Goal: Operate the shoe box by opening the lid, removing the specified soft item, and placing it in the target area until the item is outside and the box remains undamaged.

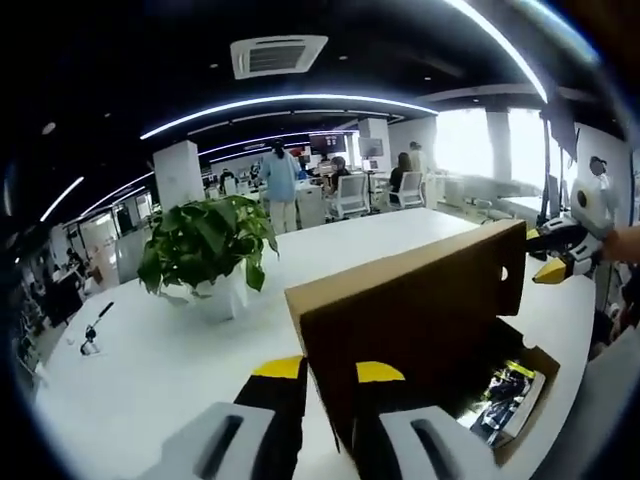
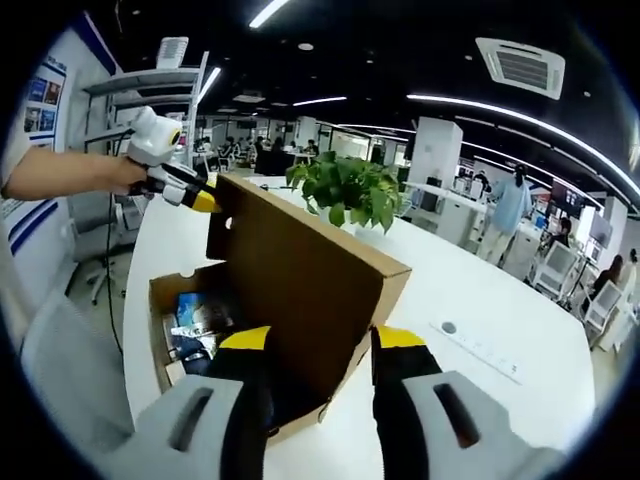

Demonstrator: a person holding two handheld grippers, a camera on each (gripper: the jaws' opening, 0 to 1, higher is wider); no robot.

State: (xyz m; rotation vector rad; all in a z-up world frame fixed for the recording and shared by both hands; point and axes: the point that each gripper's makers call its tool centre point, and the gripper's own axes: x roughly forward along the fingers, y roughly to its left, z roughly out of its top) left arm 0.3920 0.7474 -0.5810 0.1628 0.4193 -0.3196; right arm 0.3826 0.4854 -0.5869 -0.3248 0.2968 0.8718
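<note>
Your left hand-held gripper (image 1: pixel 328 385) straddles one end of the raised lid (image 1: pixel 410 300), jaws apart; your right hand-held gripper (image 2: pixel 318 352) does likewise at the opposite end. The shoe box (image 2: pixel 165 300) lies open on the table (image 1: pixel 150 370), its contents (image 2: pixel 195 318) just below and beside both.

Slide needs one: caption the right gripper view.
Both grippers raise the shoe box lid beside a potted plant.

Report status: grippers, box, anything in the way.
Left gripper open, jaws astride raised lid edge. Right gripper open, jaws astride other lid corner. Shoe box open, contents inside. Potted plant behind, clear.
</note>
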